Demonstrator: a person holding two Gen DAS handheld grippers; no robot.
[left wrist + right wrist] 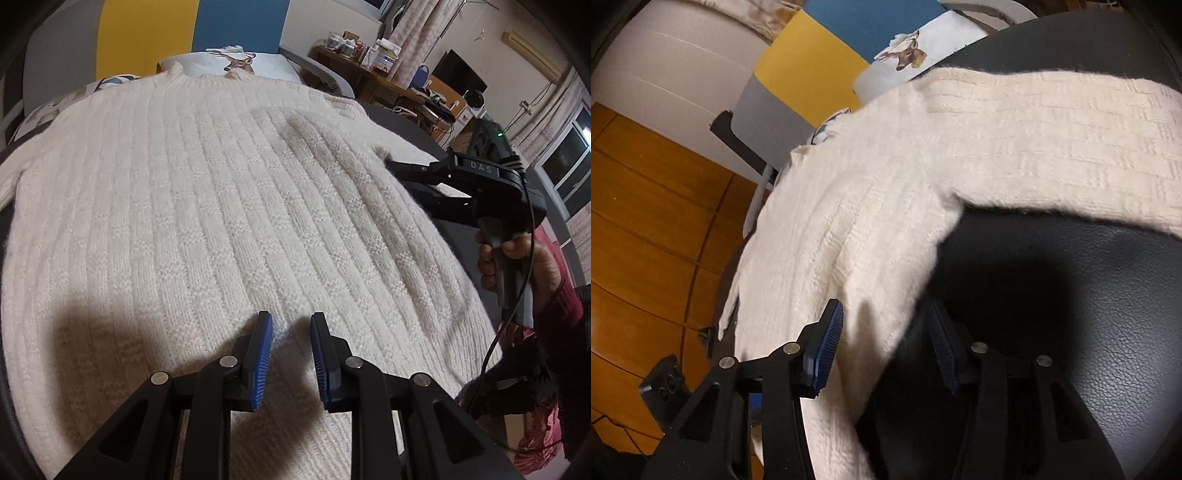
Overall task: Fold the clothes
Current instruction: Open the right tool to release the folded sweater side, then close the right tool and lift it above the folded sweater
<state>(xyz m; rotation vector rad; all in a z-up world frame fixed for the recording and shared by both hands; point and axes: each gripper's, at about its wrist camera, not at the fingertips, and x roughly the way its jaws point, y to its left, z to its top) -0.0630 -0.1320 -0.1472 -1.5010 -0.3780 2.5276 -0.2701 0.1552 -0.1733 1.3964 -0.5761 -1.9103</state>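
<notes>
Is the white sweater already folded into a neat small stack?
No. In the left wrist view the sweater lies spread flat, collar at the far end, its whole ribbed body showing.

Sweater (221, 206) spread flat ahead of and beneath the left gripper (291, 354), collar at the far end, touching a pillow (236, 64) beyond. Right gripper (436, 181) off to the right of those fingers, at the sweater's side edge. Between the right gripper's (886, 347) fingers, that edge; right of them, bare cushion (1089, 295); sleeve (1052, 147) stretched across ahead.
</notes>
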